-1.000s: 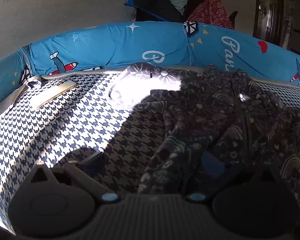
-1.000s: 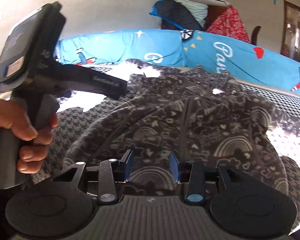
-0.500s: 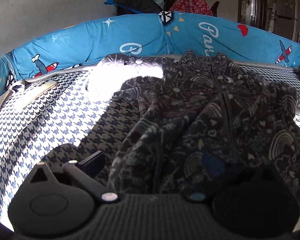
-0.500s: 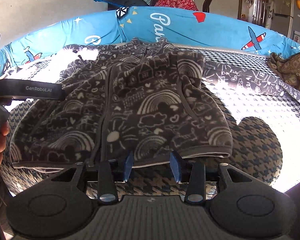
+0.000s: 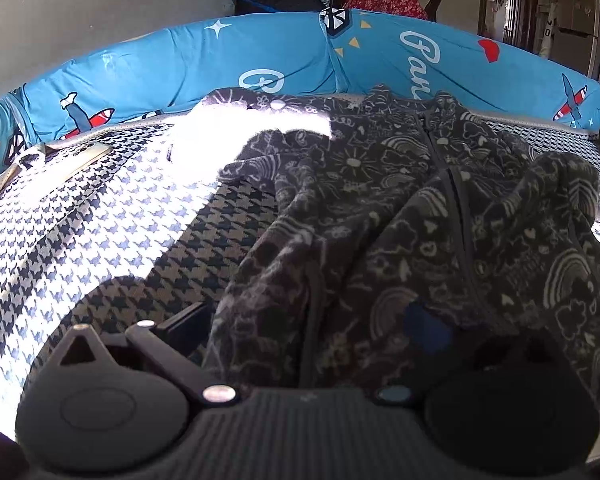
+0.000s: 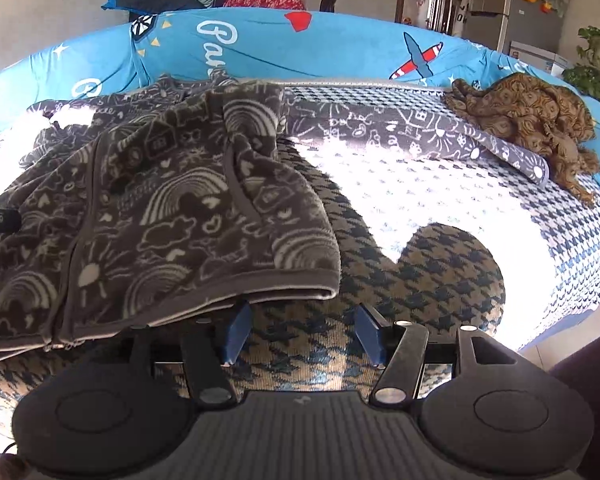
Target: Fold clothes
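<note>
My right gripper, jaws just spread and empty, sits under the jacket hem; my left gripper, seemingly clamped on it, could drag the fold crooked.

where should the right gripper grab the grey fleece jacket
Take the grey fleece jacket by its bottom hem corner, coming in low from the near edge. That corner lifts slightly off the houndstooth bedcover, just ahead of the open right gripper.

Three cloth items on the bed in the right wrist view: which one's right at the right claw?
The dark fleece jacket with rainbow print: its hem lies just ahead of the open right claw. The flat grey doodle-print cloth and crumpled brown cloth lie farther back.
</note>
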